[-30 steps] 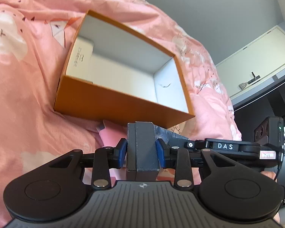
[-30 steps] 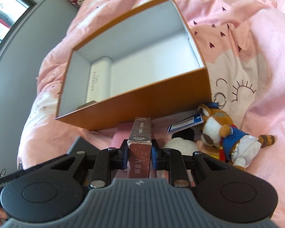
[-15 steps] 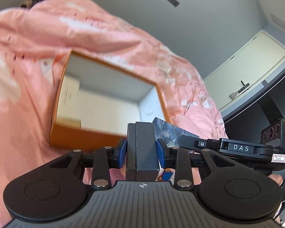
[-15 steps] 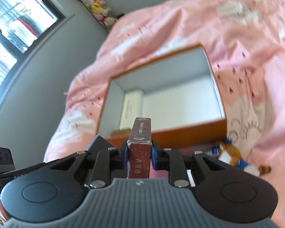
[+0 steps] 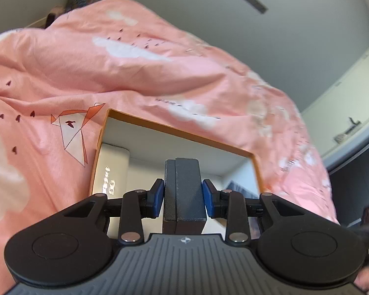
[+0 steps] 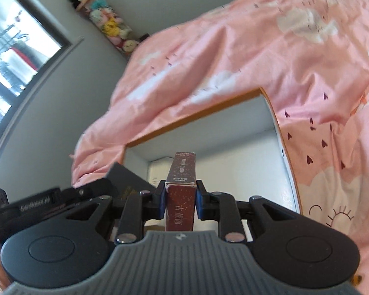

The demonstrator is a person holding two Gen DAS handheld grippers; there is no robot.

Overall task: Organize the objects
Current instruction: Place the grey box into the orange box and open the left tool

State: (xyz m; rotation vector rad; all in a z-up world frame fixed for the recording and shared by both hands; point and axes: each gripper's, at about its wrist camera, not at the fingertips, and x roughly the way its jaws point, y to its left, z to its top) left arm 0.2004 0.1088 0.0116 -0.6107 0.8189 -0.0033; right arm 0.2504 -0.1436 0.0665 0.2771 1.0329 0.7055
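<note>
- The left gripper [image 5: 183,198] has its blue-padded fingers [image 5: 157,198] pinching a dark grey box [image 5: 184,191] by its 2 long sides, so the box stands end-on and points into the orange box [image 5: 179,132] ahead.
- The right gripper [image 6: 179,202] has its fingers pressed onto a dark red carton [image 6: 180,191] in the same way, narrow face forward, aimed at the white interior of that orange box.
- Holding both items upright by their flanks probably lets them slide in on edge beside the white packet [image 5: 113,169] that already lies along one inner wall.
- The orange box sits open on the pink duvet [image 5: 135,73] of a bed, its mouth turned toward both cameras.
- Hidden: the near wall and most of the floor of the orange box lie behind the gripper bodies, so how deep either item has gone cannot be told.
- In the right wrist view the dark grey box and the left gripper show at the left edge, partly cut off.
- The print on the white packet and on the carton is too blurred to read.
</note>
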